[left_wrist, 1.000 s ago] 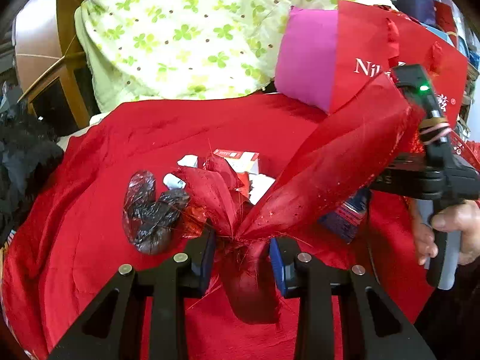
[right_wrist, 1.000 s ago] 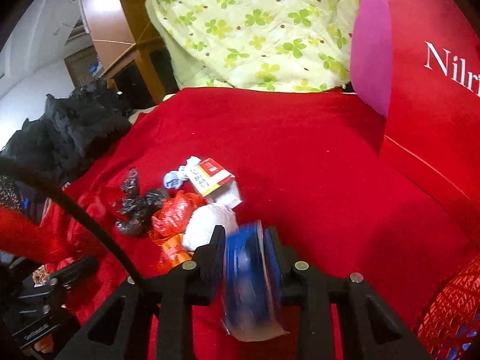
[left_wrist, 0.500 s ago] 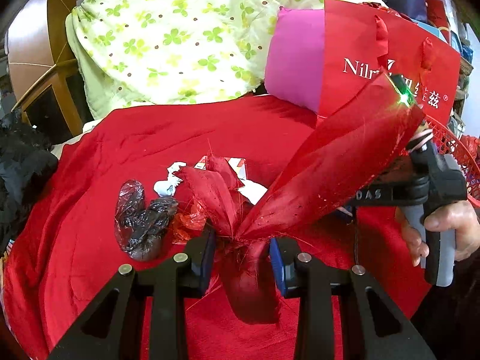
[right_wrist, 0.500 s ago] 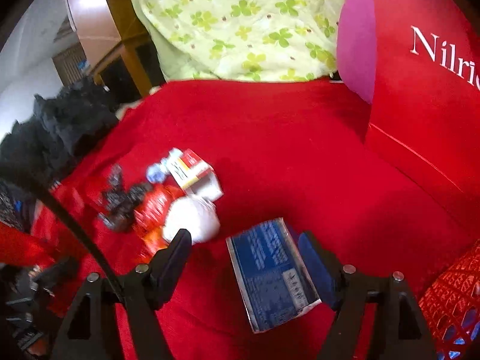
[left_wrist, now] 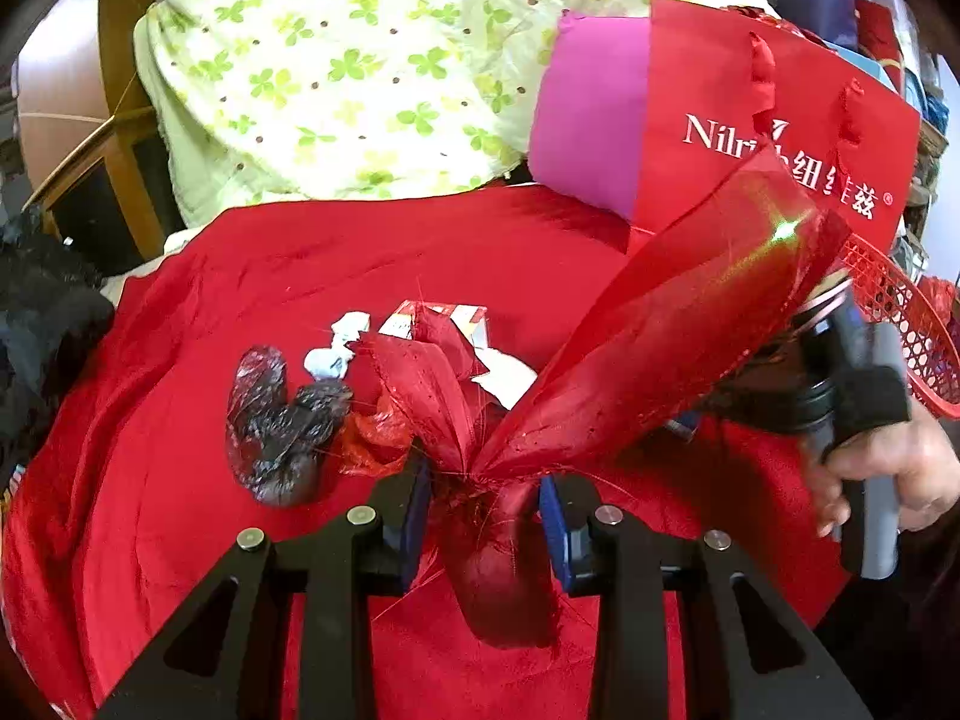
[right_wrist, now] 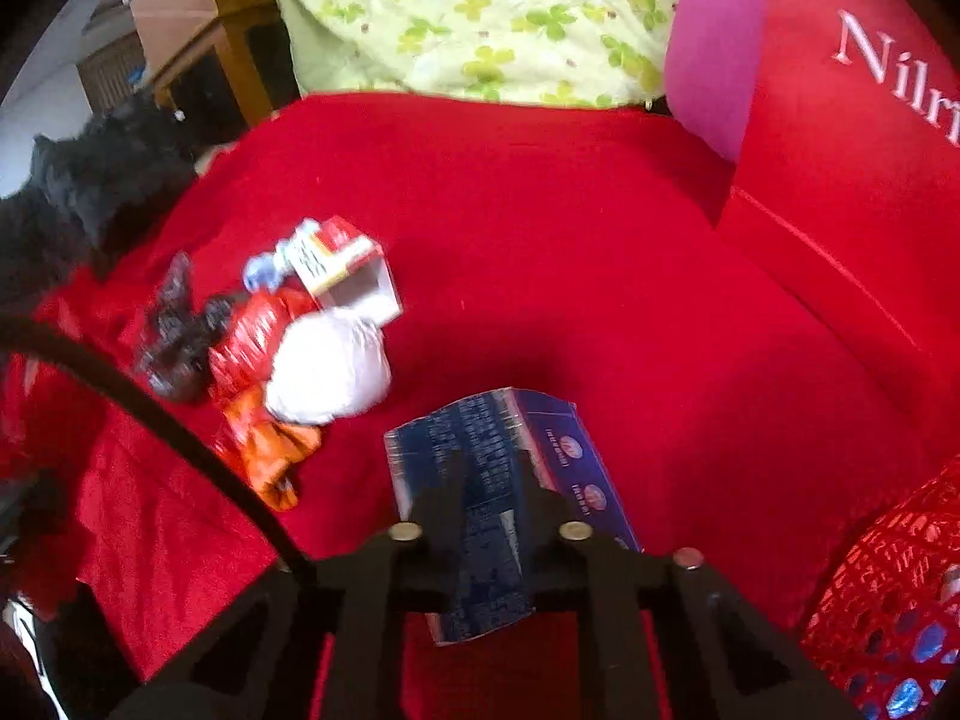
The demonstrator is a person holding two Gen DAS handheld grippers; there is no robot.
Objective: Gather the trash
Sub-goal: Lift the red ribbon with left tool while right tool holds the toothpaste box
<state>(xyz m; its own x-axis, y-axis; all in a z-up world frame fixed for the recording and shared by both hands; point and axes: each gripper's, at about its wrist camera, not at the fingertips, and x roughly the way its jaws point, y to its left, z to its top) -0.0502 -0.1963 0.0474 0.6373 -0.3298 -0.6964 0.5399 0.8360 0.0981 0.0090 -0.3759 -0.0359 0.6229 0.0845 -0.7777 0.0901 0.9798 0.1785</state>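
Your left gripper (left_wrist: 483, 507) pinches the red ribbon bow (left_wrist: 600, 372), hiding the far trash pile (right_wrist: 282, 336); your right gripper (right_wrist: 489, 480), jaws just closed, clamps the flattened blue carton (right_wrist: 498, 480).

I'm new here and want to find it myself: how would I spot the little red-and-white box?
Start at the red blanket and find the trash heap on its left side. At the heap's far edge the red-and-white box lies on its side, open end showing. It alone is stiff and square-cornered; its neighbours are crumpled bags.

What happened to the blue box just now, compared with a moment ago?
The right gripper let the blue box drop flat onto the red blanket, then closed on it again. The left gripper kept holding the red ribbon bow; the trash pile stayed put.
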